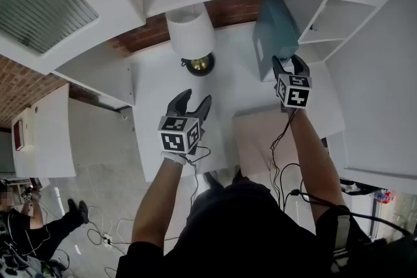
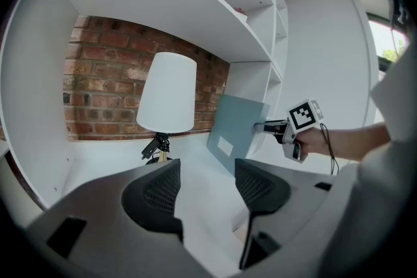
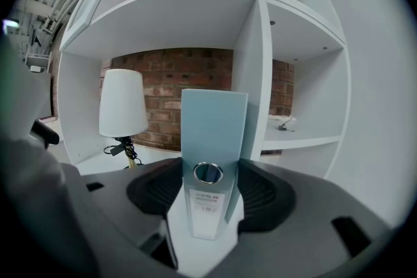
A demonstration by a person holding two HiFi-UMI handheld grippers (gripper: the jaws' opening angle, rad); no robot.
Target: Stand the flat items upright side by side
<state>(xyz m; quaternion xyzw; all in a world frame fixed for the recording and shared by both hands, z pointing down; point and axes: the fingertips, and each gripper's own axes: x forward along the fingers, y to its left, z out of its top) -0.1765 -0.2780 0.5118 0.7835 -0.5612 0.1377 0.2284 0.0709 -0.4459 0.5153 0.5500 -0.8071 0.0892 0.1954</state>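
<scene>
A light blue binder (image 1: 275, 36) stands upright on the white shelf surface (image 1: 156, 94), close to the right-hand divider. My right gripper (image 1: 290, 60) is shut on its spine; in the right gripper view the spine (image 3: 212, 133), with its ring hole and label, fills the gap between the pads. The left gripper view shows the binder's (image 2: 234, 130) broad face with the right gripper (image 2: 266, 127) at its edge. My left gripper (image 1: 195, 99) hovers over the surface left of the binder, open and empty (image 2: 207, 189).
A white-shaded lamp (image 1: 191, 32) on a brass base stands at the back of the bay, left of the binder. A pale beige flat item (image 1: 257, 140) lies on the surface near its front edge. Shelf walls and a vertical divider (image 3: 251, 75) enclose the bay.
</scene>
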